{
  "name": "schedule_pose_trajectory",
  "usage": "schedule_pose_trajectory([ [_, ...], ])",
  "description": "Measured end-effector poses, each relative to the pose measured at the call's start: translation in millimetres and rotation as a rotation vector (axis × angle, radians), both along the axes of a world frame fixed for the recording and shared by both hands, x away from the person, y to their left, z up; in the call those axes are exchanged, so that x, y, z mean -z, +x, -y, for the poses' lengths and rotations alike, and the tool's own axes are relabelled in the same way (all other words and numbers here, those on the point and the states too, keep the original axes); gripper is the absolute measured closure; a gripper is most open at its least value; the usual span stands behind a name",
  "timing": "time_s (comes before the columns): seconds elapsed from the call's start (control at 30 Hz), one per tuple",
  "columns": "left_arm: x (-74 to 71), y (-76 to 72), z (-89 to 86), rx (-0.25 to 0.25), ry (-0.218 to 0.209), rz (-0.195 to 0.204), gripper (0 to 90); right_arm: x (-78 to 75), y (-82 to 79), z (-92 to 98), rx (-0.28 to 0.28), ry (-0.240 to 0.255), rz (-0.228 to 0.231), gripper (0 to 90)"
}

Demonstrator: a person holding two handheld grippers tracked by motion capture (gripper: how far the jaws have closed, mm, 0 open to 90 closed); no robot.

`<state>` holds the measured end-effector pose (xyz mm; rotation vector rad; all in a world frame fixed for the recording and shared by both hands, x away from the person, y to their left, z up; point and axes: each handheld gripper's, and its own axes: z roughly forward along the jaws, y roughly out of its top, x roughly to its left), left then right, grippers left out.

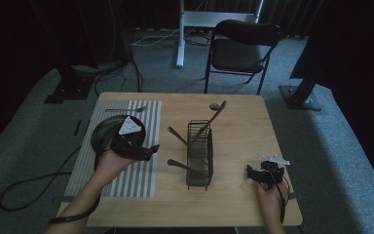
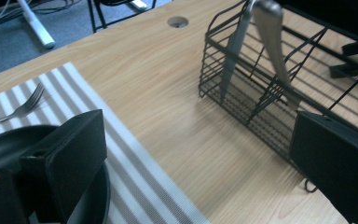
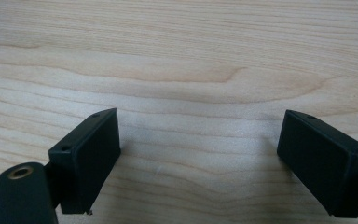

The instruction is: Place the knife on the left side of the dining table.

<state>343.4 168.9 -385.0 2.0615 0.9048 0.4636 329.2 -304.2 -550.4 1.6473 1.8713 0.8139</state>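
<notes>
A black wire basket (image 1: 199, 153) stands mid-table with several dark-handled utensils (image 1: 213, 118) leaning out of it. To its left lies a grey-and-white striped placemat (image 1: 143, 117) that carries a black plate (image 1: 104, 134) and a fork (image 1: 126, 109). My left gripper (image 1: 152, 149) hovers over the plate's right edge, open and empty. In the left gripper view its open jaws frame the basket (image 2: 261, 88), two metal utensils (image 2: 272, 46), the placemat (image 2: 135, 163), the plate (image 2: 4, 142) and the fork (image 2: 21, 109). My right gripper (image 1: 251, 171) is open over bare wood (image 3: 191, 70) at the front right.
A round cable hole (image 1: 214, 106) sits near the table's far edge behind the basket. A black folding chair (image 1: 241, 46) and a white desk leg (image 1: 180, 34) stand beyond the table. Cables trail on the floor at left. The wooden table (image 1: 243, 126) has bare room right of the basket.
</notes>
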Motion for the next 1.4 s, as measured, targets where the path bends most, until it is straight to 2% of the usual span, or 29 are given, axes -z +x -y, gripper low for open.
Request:
schedule_pose_trajectory([
  [0.17, -6.7, 5.0, 11.4, 0.017, -0.023, -0.006, 4.5, 0.0, 0.0, 0.1, -0.001, -0.001, 0.000, 12.2],
  [0.4, -9.1, 12.2, 24.0, 0.034, -0.023, -0.012, 4.5, 0.1, 0.0, 0.1, -0.001, 0.000, 0.000, 12.2],
  [0.53, -10.7, 15.9, 28.4, 0.045, -0.057, -0.027, 4.5, 0.1, 0.0, 0.1, -0.001, 0.000, 0.000, 12.2],
  [0.67, -9.6, 22.9, 32.6, 0.049, -0.058, -0.045, 4.5, 0.1, 0.0, 0.0, -0.001, 0.000, 0.000, 12.2],
  [0.97, -13.3, 32.5, 44.8, 0.057, -0.040, -0.050, 4.6, 0.0, 0.0, 0.0, -0.001, 0.000, 0.000, 12.2],
  [1.13, -12.8, 36.7, 50.3, 0.061, -0.057, -0.079, 6.5, 0.0, 0.0, 0.0, 0.000, 0.001, 0.000, 12.2],
  [1.27, -10.8, 39.4, 53.0, 0.066, -0.051, -0.099, 6.6, 0.0, 0.0, 0.0, 0.000, 0.001, 0.000, 12.2],
  [1.3, -10.0, 40.1, 52.9, 0.065, -0.057, -0.102, 7.8, 0.0, 0.0, 0.0, 0.000, 0.000, 0.000, 12.2],
  [1.33, -9.4, 40.6, 53.1, 0.062, -0.062, -0.105, 13.0, 0.0, 0.0, 0.0, 0.000, 0.000, 0.000, 12.2],
  [1.4, -8.5, 41.9, 54.0, 0.076, -0.072, -0.117, 15.2, 0.1, 0.0, 0.0, -0.001, 0.000, 0.001, 12.2],
])
